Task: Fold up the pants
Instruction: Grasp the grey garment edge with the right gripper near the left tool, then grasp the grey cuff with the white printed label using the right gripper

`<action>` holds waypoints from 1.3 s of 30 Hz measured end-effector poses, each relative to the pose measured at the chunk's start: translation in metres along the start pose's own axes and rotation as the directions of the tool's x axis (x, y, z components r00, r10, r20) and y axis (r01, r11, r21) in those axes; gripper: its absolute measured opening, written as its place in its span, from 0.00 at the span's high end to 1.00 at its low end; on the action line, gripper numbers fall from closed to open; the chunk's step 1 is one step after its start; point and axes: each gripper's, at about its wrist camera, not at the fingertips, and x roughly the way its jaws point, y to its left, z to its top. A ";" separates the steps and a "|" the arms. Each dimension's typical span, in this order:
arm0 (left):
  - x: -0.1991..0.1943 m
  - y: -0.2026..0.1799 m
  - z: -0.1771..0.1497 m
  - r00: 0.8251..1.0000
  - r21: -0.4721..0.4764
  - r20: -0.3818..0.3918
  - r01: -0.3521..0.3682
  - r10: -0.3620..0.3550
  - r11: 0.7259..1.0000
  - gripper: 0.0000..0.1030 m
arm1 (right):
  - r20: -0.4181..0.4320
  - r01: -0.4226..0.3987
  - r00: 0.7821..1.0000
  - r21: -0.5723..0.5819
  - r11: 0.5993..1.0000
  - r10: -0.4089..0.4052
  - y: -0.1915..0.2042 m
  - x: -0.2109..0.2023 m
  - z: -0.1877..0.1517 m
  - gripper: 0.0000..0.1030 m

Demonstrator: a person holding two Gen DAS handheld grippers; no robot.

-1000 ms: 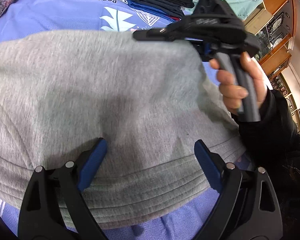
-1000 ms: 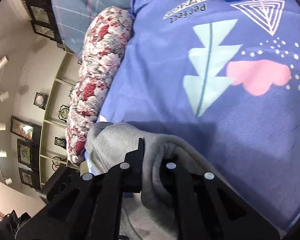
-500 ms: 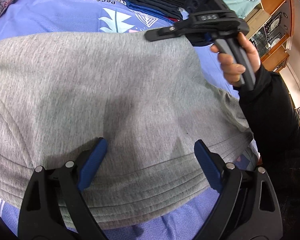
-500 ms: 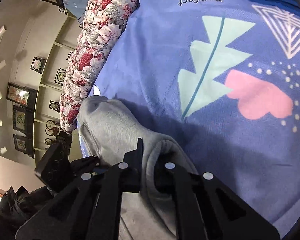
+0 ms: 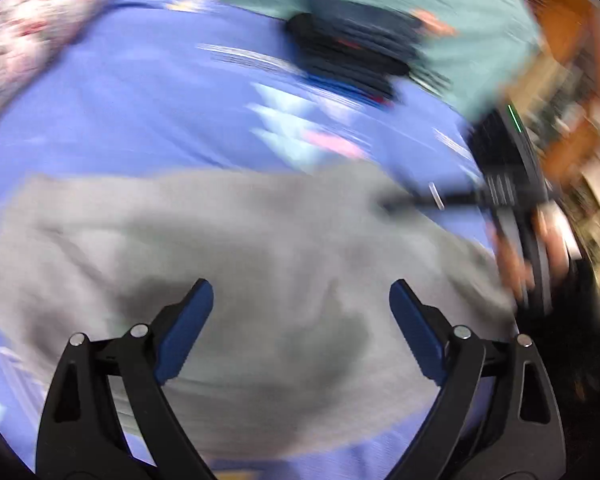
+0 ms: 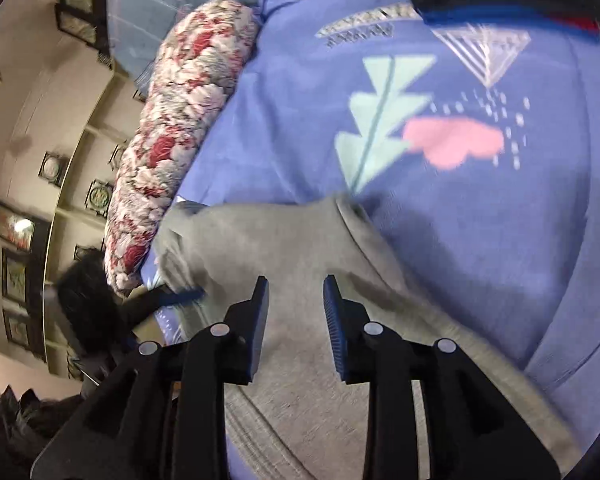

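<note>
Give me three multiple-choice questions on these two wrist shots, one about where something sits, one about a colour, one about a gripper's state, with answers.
1. Where does the dark clothes stack lie relative to the gray pants?
A. On top of the pants
B. Beyond them on the blue sheet
C. Under the floral pillow

2. What colour is the heart printed on the sheet?
A. Pink
B. Yellow
C. Black

3. How does the right gripper stand?
A. Clamped on the pants
B. Holding the pillow
C. Jaws apart, nothing pinched

Answers:
1 B: the stack sits past the pants' far edge, with bare sheet between them.
2 A: the heart beside the pale green tree is pink.
3 C: its jaws have just been opening; the fabric lies below the gap, not pinched.
</note>
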 end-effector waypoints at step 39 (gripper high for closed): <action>0.046 -0.041 -0.044 1.000 0.121 -0.008 -0.013 0.014 0.993 0.03 | 0.362 0.290 0.744 0.582 0.760 -0.562 -0.090 -0.235 -0.278 0.03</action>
